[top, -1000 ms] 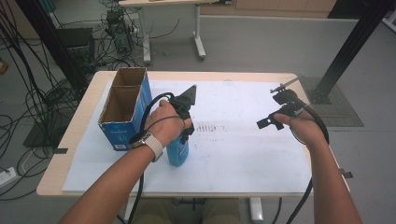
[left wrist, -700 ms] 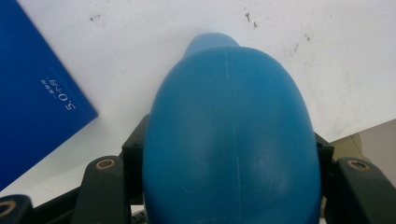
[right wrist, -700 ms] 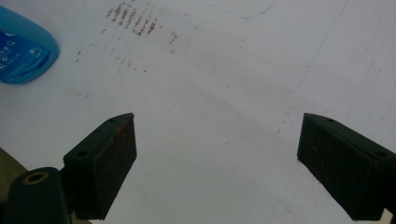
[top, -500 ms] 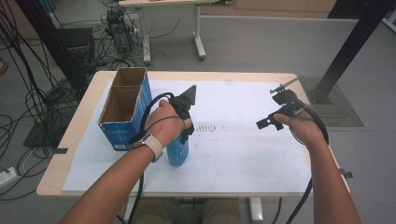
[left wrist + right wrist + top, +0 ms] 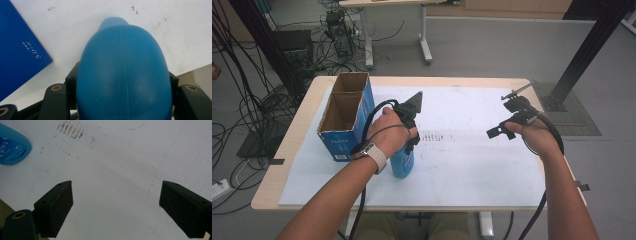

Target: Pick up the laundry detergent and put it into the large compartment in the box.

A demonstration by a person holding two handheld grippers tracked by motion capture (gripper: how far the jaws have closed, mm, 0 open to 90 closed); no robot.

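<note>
The left tool [image 5: 408,131] is clamping the blue bottle [image 5: 402,161], its jaws pressing on both sides of the body. The bottle is standing on the white sheet [image 5: 462,155] covering the bench [image 5: 287,145], just beside the blue box [image 5: 343,120], which is sitting open-topped at the bench's left. The right tool [image 5: 507,115] is hanging over the sheet well apart from the bottle, jaws spread wide with nothing between them.

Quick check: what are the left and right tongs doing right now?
Left tongs: shut on the rounded blue plastic bottle, beside the blue cardboard box.
Right tongs: open, holding nothing, above the white paper sheet.
</note>
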